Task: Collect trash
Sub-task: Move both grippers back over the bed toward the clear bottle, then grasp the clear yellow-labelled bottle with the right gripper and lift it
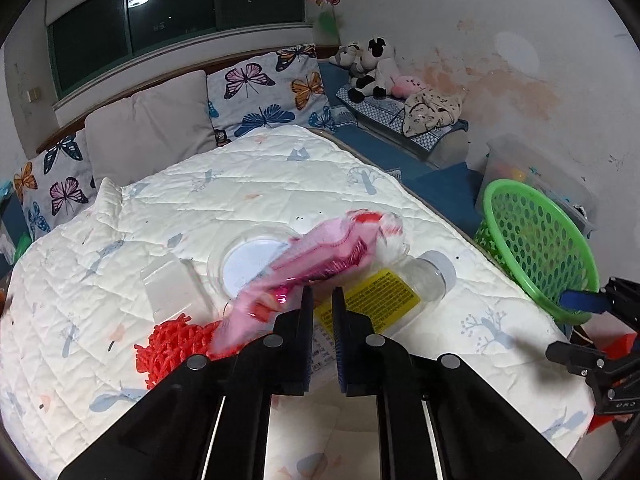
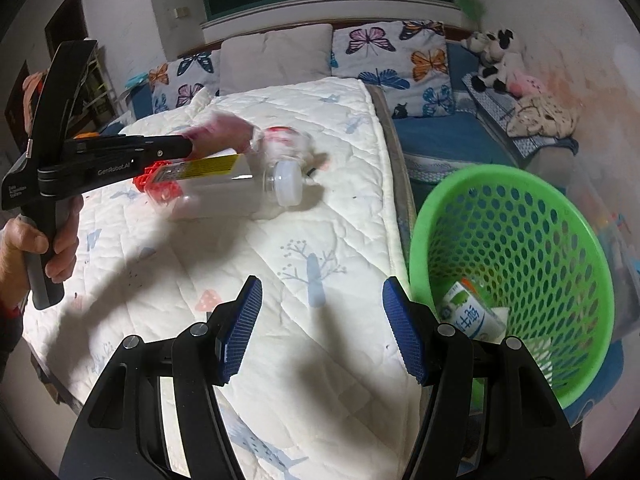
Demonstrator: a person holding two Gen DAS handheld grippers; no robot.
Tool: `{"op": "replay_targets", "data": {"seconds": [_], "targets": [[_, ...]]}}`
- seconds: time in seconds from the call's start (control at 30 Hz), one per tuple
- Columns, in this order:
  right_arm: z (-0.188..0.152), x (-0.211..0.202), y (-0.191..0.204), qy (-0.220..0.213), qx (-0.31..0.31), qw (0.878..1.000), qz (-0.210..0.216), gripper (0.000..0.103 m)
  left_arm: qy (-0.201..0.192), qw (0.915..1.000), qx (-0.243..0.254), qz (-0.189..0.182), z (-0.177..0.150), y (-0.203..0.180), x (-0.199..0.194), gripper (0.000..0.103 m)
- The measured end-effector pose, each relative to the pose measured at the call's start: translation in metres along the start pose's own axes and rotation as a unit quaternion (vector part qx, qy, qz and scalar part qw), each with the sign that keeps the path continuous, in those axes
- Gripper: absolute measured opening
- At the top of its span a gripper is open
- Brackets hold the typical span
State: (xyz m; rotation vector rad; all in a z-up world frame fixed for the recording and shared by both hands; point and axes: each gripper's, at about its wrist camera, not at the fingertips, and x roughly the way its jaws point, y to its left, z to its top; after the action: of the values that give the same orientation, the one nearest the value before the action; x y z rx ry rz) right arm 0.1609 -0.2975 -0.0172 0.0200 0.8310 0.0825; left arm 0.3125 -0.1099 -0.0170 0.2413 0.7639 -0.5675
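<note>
My left gripper point(image 1: 322, 294) is nearly shut, with a pink and red plastic wrapper point(image 1: 316, 256) blurred just ahead of its left finger; whether it pinches the wrapper is unclear. In the right wrist view the left gripper point(image 2: 188, 148) sits at the wrapper point(image 2: 224, 130) above the bed. A clear plastic bottle with a yellow label point(image 1: 384, 294) point(image 2: 224, 188) lies under it. My right gripper point(image 2: 320, 328) is open and empty beside the green basket point(image 2: 512, 200) point(image 1: 536, 240), which holds a carton point(image 2: 476, 312).
On the white quilt point(image 1: 240, 184) lie a clear round lid point(image 1: 248, 260), a clear plastic piece point(image 1: 172, 288) and an orange-red mesh net point(image 1: 172, 344). Butterfly pillows point(image 1: 272, 88) and plush toys point(image 1: 368, 68) line the back. A clear storage box point(image 1: 536, 176) stands behind the basket.
</note>
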Motion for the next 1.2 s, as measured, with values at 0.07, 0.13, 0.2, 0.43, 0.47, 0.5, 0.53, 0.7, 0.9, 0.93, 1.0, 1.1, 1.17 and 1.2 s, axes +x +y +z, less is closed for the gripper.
{"op": "replay_targets", "data": {"seconds": [0.07,0.13,0.2,0.43,0.47,0.5,0.53,0.7,0.9,0.93,1.0,1.1,1.17,1.2], "targets": [[0.001,0.001,0.0,0.0,0.0,1.0,0.001,0.063,-0.002,1.0,0.001,-0.006,-0.001,0.001,-0.004,0.01],[0.001,0.001,0.0,0.0,0.001,1.0,0.003,0.064,-0.002,1.0,0.001,-0.007,-0.001,0.002,-0.006,0.01],[0.001,0.002,0.0,0.0,0.001,1.0,0.004,0.063,-0.005,1.0,-0.001,-0.005,-0.002,0.005,-0.009,0.011],[0.011,0.007,0.006,0.01,-0.013,1.0,0.024,0.07,0.0,0.9994,-0.036,-0.003,-0.012,0.03,-0.017,0.013],[0.014,0.008,0.009,0.01,-0.022,0.999,0.025,0.072,0.001,0.9992,-0.039,-0.002,-0.014,0.033,-0.018,0.013],[0.018,0.01,0.014,0.01,-0.038,0.999,0.025,0.072,0.003,0.999,-0.044,-0.002,-0.015,0.037,-0.02,0.014],[0.021,0.012,0.018,0.01,-0.054,0.998,0.026,0.073,0.004,0.9989,-0.047,0.0,-0.017,0.041,-0.021,0.015],[0.046,0.032,0.04,0.025,-0.132,0.99,0.039,0.077,0.0,0.9978,-0.063,0.02,-0.026,0.058,-0.03,0.055],[0.07,0.06,0.067,0.045,-0.222,0.973,0.055,0.082,0.009,0.9962,-0.082,0.028,-0.037,0.079,-0.03,0.062],[0.072,0.065,0.073,0.05,-0.239,0.968,0.056,0.083,0.01,0.9958,-0.087,0.028,-0.038,0.084,-0.03,0.065],[0.076,0.075,0.083,0.061,-0.275,0.958,0.056,0.084,0.01,0.9948,-0.096,0.032,-0.042,0.092,-0.03,0.067],[0.084,0.09,0.092,0.076,-0.307,0.947,0.06,0.084,0.012,0.9939,-0.103,0.038,-0.048,0.102,-0.031,0.067],[0.087,0.097,0.096,0.088,-0.325,0.94,0.061,0.084,0.012,0.9932,-0.107,0.042,-0.052,0.108,-0.032,0.07],[0.089,0.104,0.098,0.098,-0.338,0.934,0.062,0.084,0.011,0.9928,-0.111,0.043,-0.054,0.112,-0.033,0.07]]}}
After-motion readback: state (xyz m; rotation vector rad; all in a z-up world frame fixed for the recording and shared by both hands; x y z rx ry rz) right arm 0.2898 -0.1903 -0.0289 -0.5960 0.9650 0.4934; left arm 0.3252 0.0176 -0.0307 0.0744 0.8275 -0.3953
